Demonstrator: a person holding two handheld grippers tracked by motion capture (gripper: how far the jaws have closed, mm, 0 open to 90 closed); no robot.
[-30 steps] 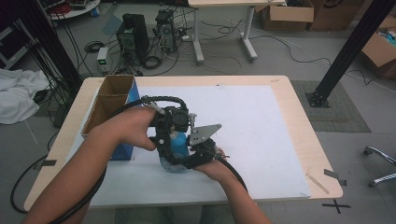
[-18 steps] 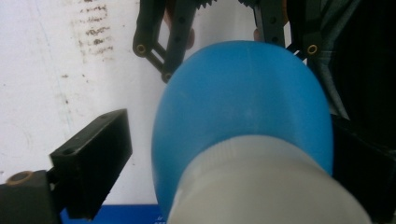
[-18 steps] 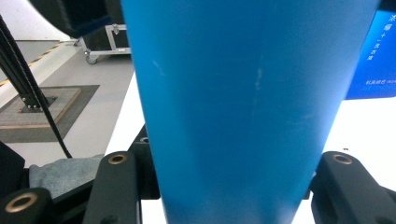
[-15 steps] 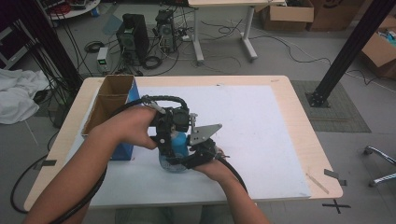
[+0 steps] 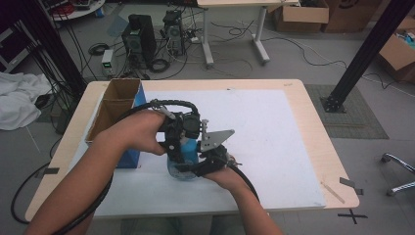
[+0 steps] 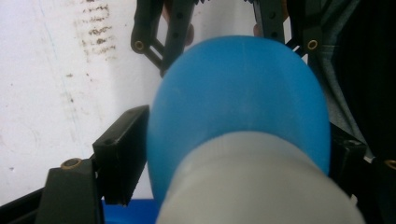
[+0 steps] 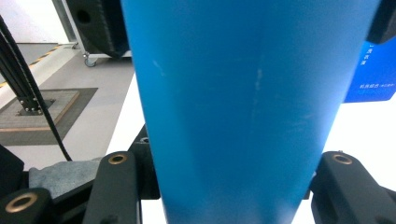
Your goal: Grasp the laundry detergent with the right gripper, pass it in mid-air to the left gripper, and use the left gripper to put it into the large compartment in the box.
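A blue bottle-like object [image 5: 182, 169] with a pale grey end stands near the front middle of the table, and both grippers hold it. My left gripper [image 5: 182, 142] comes from above left, shut on its rounded blue body [image 6: 238, 93], with the grey end [image 6: 252, 186] nearest the camera. My right gripper [image 5: 208, 159] presses in from the right, low down. In the right gripper view the blue body [image 7: 243, 93] sits between the jaws of the right gripper [image 7: 224, 186], touching both. The bottle's base is hidden.
An open cardboard box [image 5: 115, 105] with a blue side [image 5: 128, 159] stands at the table's left, close to my left hand. A white sheet [image 5: 264, 127] covers most of the wooden table [image 5: 313, 112]. Cables, computers and boxes lie on the floor beyond.
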